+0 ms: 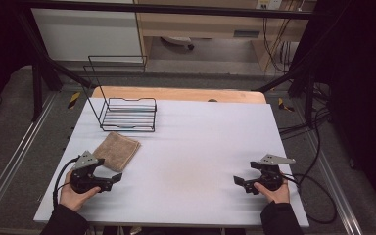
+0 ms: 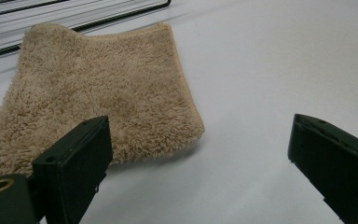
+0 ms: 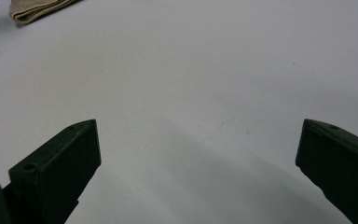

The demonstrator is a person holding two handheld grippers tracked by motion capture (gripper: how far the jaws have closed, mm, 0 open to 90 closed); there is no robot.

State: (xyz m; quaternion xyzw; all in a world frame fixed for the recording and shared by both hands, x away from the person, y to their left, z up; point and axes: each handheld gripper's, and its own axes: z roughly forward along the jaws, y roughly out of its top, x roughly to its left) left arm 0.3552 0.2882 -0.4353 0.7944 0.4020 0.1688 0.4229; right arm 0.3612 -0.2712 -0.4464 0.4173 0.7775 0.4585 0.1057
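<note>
A person sits at a table [image 1: 186, 147] covered in a white sheet, holding a two-jaw gripper in each hand. The left gripper [image 1: 116, 179] rests low near the front left corner of the table, gripped by the left hand [image 1: 76, 193], with its jaws pointing toward the table's middle. In the left gripper view its jaws stand wide apart with nothing between them, so it is released. A folded tan towel [image 1: 117, 151] lies flat on the white sheet just beyond the left gripper, close to it but not touched by it; in the left gripper view the towel [image 2: 102, 93] lies ahead and to the left of the jaws, its nearest corner just past the left jaw. Behind the towel, toward the far left of the table, stands a black wire rack [image 1: 127, 115] with a tall upright back frame, and its base bars show at the top edge of the left gripper view. The right gripper [image 1: 238, 181] sits near the front right of the table in the right hand [image 1: 274, 191], pointing inward toward the left gripper and well apart from the towel. Its jaws are also spread wide and empty over bare white sheet, with a corner of the towel [image 3: 37, 9] far off at the top left of the right gripper view.
</note>
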